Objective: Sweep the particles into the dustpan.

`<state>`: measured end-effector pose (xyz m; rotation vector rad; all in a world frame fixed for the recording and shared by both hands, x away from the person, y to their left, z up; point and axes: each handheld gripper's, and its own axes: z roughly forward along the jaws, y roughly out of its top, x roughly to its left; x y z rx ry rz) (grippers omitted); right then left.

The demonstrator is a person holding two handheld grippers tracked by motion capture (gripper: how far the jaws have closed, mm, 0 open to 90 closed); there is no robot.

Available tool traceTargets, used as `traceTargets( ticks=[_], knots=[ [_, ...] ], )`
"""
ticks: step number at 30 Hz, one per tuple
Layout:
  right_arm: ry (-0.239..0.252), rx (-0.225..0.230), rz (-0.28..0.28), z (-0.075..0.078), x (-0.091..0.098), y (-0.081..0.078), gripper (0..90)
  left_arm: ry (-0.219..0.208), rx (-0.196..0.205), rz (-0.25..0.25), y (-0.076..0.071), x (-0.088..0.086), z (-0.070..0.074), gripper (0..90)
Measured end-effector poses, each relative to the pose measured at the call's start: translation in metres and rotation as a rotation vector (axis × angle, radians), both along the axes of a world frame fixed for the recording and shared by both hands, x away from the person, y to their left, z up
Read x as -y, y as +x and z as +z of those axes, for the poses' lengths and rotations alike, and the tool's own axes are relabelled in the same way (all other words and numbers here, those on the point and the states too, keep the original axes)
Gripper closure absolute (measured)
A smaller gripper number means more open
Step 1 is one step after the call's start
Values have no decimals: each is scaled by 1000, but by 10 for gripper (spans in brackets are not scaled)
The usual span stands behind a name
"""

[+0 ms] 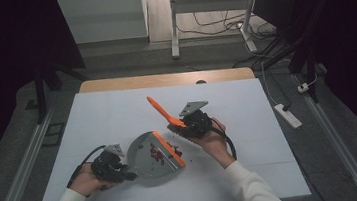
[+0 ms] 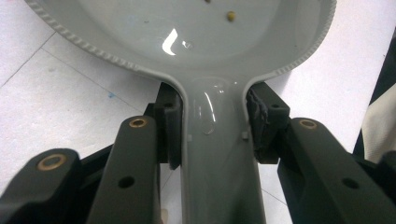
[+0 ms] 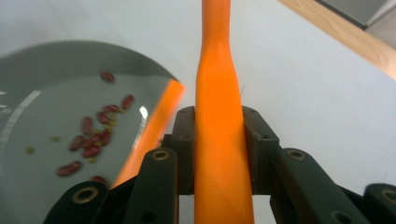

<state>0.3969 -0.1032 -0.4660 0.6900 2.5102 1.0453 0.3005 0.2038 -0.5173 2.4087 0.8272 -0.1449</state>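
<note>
A grey dustpan (image 1: 145, 159) with an orange front lip (image 1: 167, 149) lies on the white table, and several red beans (image 1: 157, 154) lie inside it. My left gripper (image 1: 124, 175) is shut on the pan's handle (image 2: 219, 158), with both pads pressed against its sides. The pan's bowl (image 2: 210, 32) rises ahead of the jaws. My right gripper (image 1: 178, 126) is shut on an orange brush handle (image 1: 160, 110) just right of the lip. That handle (image 3: 219, 84) runs straight up between the jaws of the right gripper (image 3: 219, 140). To its left are the dustpan (image 3: 42, 107) and the beans (image 3: 93, 135).
A white sheet (image 1: 249, 123) covers the table, and a wooden edge (image 1: 164, 79) shows at the back. Loose bean bits (image 1: 178, 151) lie by the pan's lip. A power strip (image 1: 288, 115) and cables lie on the floor to the right.
</note>
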Motion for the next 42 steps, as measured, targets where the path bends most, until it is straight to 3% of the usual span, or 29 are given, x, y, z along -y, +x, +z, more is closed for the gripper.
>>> traceTargets(
  ticks=[6, 10, 15, 18, 20, 22, 25, 27, 30, 33, 35, 38, 39, 41, 42],
  knots=[
    [-31, -24, -34, -15, 3, 10, 700, 0, 0, -2, 0, 0, 0, 615],
    [-15, -45, -32, -20, 1, 12, 700, 0, 1, -1, 0, 0, 0, 615],
    [-31, -40, -2, -20, -7, 6, 700, 1, 2, -2, 0, 0, 0, 615],
    [-11, -73, 29, -20, -12, 2, 701, 2, 2, -2, 0, 0, 0, 615],
    [-29, -58, 39, -20, -16, -2, 701, 2, 2, -2, 0, 0, 0, 615],
    [-24, -70, 54, -20, -20, -5, 701, 2, 2, -2, 0, 0, 0, 615],
    [-26, -66, 60, -20, -24, -9, 701, 3, 2, -3, 0, 0, 0, 615],
    [0, -94, 74, -21, -26, -11, 701, 5, 3, -4, 0, 0, 0, 615],
    [-15, -86, 76, -20, -30, -16, 701, 4, 2, -5, 0, 0, 0, 614],
    [22, -95, 92, -19, -33, -19, 701, 4, 2, -4, 0, 0, 0, 614],
    [70, -138, 124, -16, -35, -20, 702, 3, 3, -3, 0, 0, 0, 614],
    [76, -147, 178, -14, -42, -26, 701, 3, 4, -3, 0, 0, 0, 615],
    [108, -165, 196, -13, -42, -26, 701, 3, 4, -4, 0, 0, 0, 615],
    [160, -180, 189, -8, -39, -26, 701, 3, 4, -4, 0, 0, 0, 615],
    [160, -161, 181, -4, -37, -25, 701, 2, 2, -5, 0, 0, -1, 615]
  ],
)
